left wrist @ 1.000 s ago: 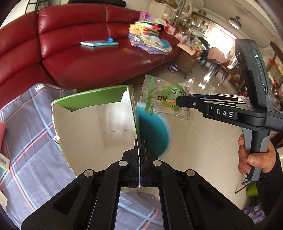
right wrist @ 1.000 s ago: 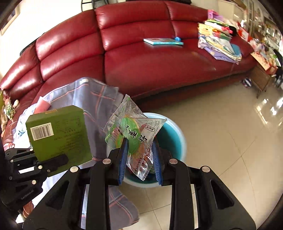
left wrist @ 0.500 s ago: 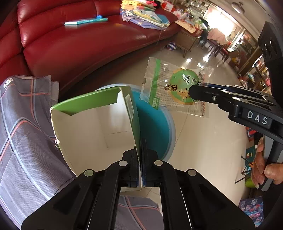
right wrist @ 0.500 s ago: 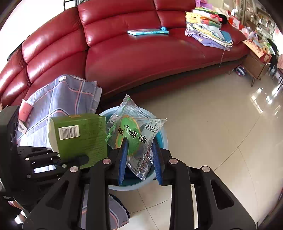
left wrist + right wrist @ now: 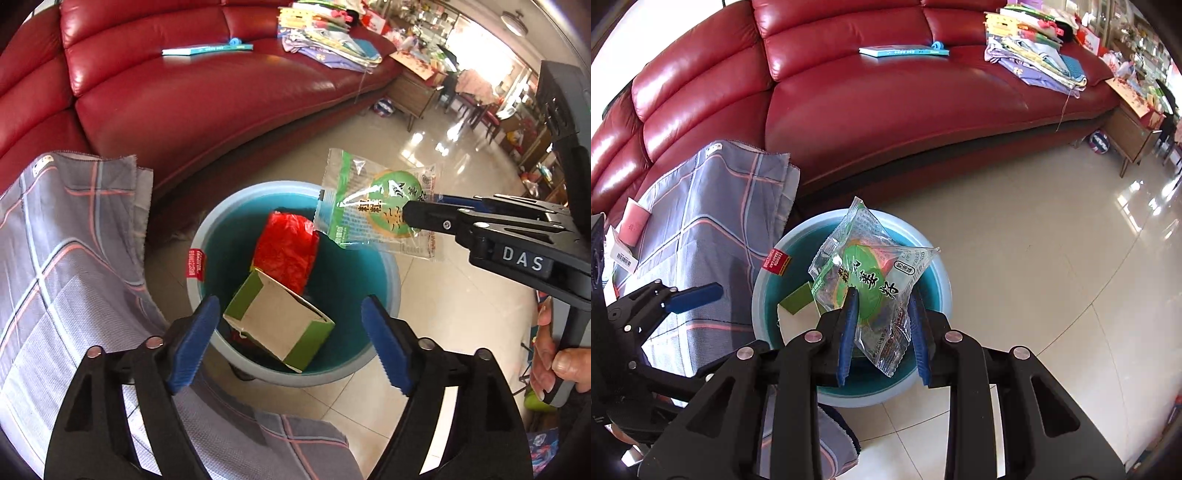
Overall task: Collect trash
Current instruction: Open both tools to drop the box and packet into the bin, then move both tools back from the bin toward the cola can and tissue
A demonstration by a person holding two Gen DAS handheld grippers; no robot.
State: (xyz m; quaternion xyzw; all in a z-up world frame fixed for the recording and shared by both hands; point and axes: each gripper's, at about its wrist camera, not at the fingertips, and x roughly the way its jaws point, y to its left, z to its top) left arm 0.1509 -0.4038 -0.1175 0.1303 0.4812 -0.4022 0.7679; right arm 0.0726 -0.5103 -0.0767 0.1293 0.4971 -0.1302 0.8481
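A green cardboard box (image 5: 280, 325) lies tilted inside the teal bin (image 5: 388, 280), open end up, next to a red plastic bag (image 5: 286, 251). My left gripper (image 5: 291, 332) hovers above the bin, its jaws opening wide, with nothing between its pads. My right gripper (image 5: 882, 310) is shut on a clear snack packet with a green round label (image 5: 871, 277), held over the bin (image 5: 938, 273). In the left wrist view the packet (image 5: 376, 206) hangs above the bin's far right rim. A corner of the green box (image 5: 796, 299) shows below the packet.
A plaid grey cloth (image 5: 59, 258) covers the seat left of the bin. The red leather sofa (image 5: 207, 96) runs behind, with a teal book (image 5: 207, 48) and a clothes pile (image 5: 332, 40). Shiny tiled floor (image 5: 1034, 258) spreads to the right. A person's hand (image 5: 557, 362) grips the right handle.
My left gripper opened and the green box dropped into the bin. Both grippers came lower and closer over the bin; the packet stays in the right gripper.
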